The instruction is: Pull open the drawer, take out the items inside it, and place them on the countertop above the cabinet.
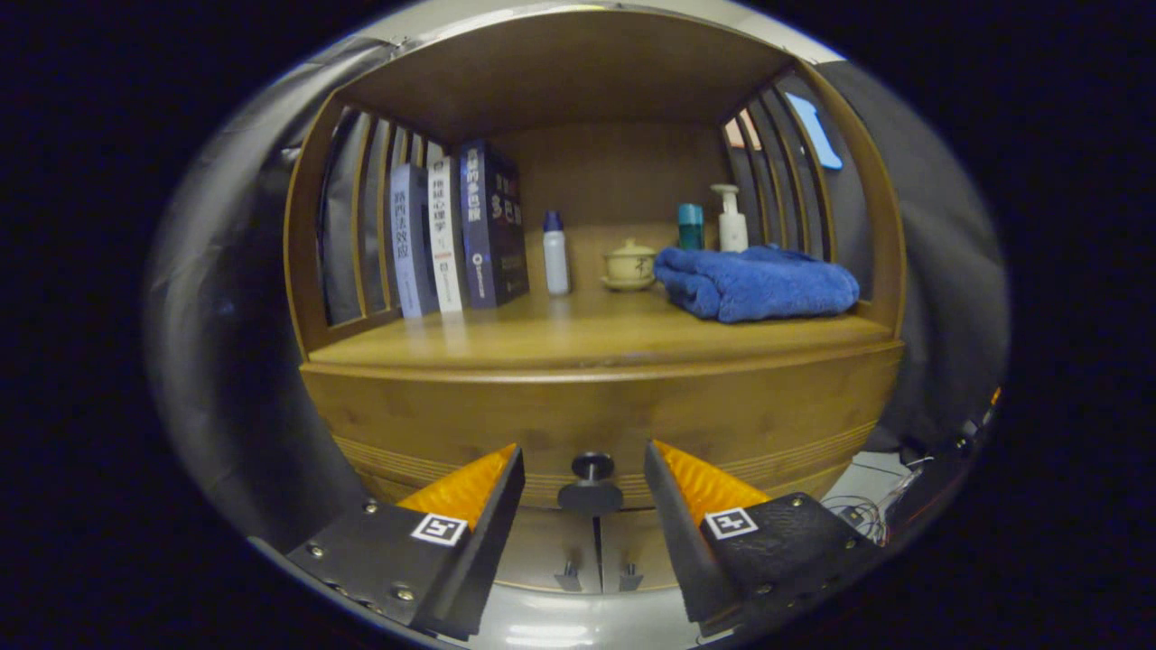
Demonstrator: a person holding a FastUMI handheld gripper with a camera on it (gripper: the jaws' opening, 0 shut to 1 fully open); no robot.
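Gripper: we see the gripper with its two fingers spread wide apart, grasping nothing; it faces the front of a wooden cabinet.
Knob: the dark round drawer knob sits in the gap between the fingertips, touched by neither; we cannot tell whether it is level with them or just beyond.
Drawer: the drawer front looks flush with the cabinet, so we judge it closed; its contents are hidden from us.
Lower doors: beneath the drawer, two small door pulls stand side by side.
Countertop: above the drawer runs the wooden countertop; its front strip is bare, which we judge a fair landing place for the items.
On the left: a row of upright books stands against slatted side rails.
In the middle: a white bottle with a blue cap; beside it a small lidded teacup on a saucer.
On the right: a folded blue towel; behind it a teal bottle and a white pump bottle.
Progress: we judge the task barely begun; the knob is not yet gripped; pulling, emptying and placing all remain.
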